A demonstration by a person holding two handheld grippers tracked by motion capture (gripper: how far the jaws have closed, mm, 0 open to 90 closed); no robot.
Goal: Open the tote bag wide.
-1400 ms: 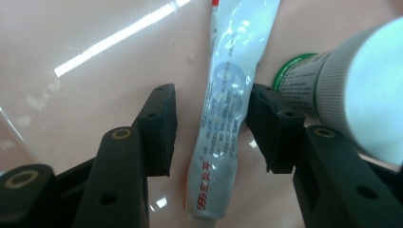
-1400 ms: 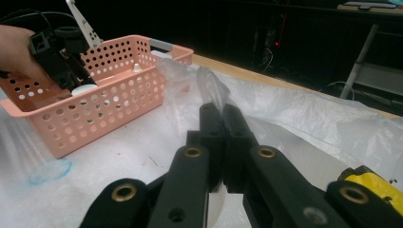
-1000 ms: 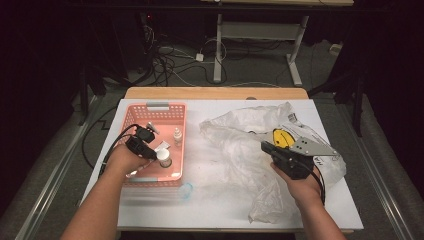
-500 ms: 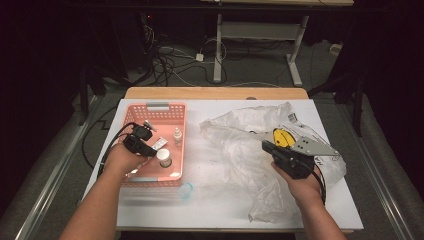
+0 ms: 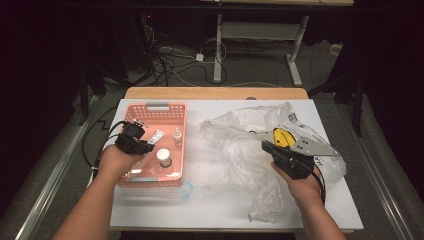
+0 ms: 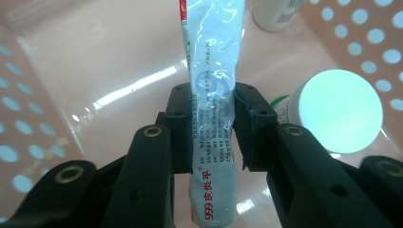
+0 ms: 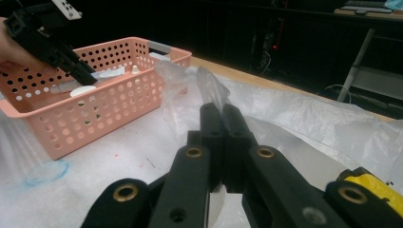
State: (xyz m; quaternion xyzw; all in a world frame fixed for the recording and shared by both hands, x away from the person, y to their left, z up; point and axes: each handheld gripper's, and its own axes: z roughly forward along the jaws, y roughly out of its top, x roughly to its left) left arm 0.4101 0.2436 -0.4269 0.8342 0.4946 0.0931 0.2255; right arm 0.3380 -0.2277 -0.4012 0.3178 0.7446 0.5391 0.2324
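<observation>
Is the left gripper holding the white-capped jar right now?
No, the left gripper is clamped on a tube; the jar sits beside it.

Black fingers [image 6: 176, 128] with brass-ringed screw holes

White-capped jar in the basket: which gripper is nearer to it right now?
Left. The left gripper, clamped on a tube, is inside the pink basket just beside the jar. The right gripper is across the table, pinching the clear plastic bag.
</observation>
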